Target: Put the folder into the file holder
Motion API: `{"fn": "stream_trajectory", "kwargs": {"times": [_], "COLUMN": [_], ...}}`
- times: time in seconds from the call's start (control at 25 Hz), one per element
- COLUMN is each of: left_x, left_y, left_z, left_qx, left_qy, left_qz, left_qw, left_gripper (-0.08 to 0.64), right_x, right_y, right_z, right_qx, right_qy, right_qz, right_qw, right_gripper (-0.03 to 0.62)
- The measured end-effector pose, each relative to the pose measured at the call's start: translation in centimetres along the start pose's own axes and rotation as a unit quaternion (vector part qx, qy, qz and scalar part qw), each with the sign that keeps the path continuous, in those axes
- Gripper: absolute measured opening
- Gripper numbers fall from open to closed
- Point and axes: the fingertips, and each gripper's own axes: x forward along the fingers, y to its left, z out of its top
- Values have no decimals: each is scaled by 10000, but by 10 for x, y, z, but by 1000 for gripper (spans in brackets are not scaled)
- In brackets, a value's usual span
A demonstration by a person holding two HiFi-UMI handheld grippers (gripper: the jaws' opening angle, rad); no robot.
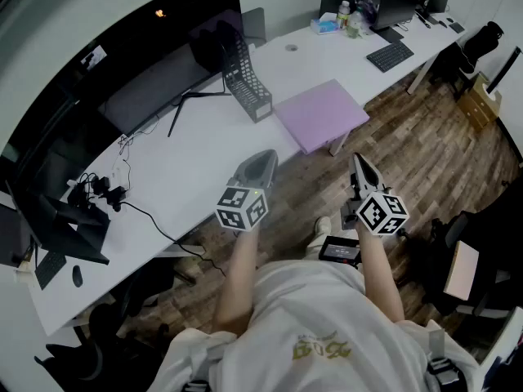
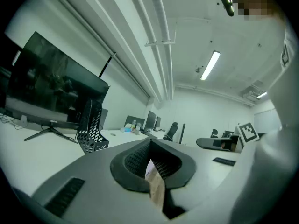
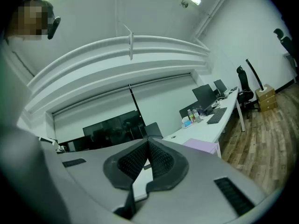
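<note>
A flat purple folder (image 1: 320,113) lies on the white desk (image 1: 188,158), its near corner overhanging the front edge; it also shows in the right gripper view as the folder (image 3: 202,145). A black mesh file holder (image 1: 245,82) stands upright just left of it, and appears as the file holder (image 2: 92,128) in the left gripper view. My left gripper (image 1: 263,162) hangs shut and empty over the desk's front edge, short of the folder. My right gripper (image 1: 360,168) is shut and empty over the wooden floor, off the desk.
A wide monitor (image 1: 155,64) stands behind the file holder, with cables (image 1: 122,198) at the desk's left. A keyboard (image 1: 390,55), bottles (image 1: 350,16) and another screen sit at the far end. Boxes (image 1: 480,98) and chairs stand on the wooden floor to the right.
</note>
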Motion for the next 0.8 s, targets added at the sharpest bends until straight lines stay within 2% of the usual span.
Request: {"fn": "stream_trajectory", "kwargs": {"times": [0.12,0.28,0.4,0.48,0.52,0.6,0.8], "left_x": [-5,-9,-13,-15,-14,-12,5], "left_y": [-4,-10,-7,0,4,9,13], "left_z": [2,1,5,8,8,6,-12], "left_qx": [-81,-107,-113,-188,-261,-409,-409], "left_qy": [-159,-154,-353,-418,-399,-308,37], "left_qz": [-66,-129,-91,-50,-37,-30,-34], "left_qw": [9998,9997,9993,9989,9989,9987,9991], "left_gripper": [18,19,22,134,175,215,239], "right_x": [-6,-9,-12,-15,-16,-17,-18], "right_y": [2,3,4,4,3,-3,-24], "right_z": [-5,-8,-4,-1,-1,-3,-12], "right_qx": [7,-47,173,550,698,938,1216], "right_qy": [62,115,-96,-291,-318,-283,-184], "right_qz": [-6,-60,14,171,217,230,21], "right_qw": [10000,9999,9998,9979,9968,9949,9924], "right_gripper": [11,11,11,11,42,203,247]}}
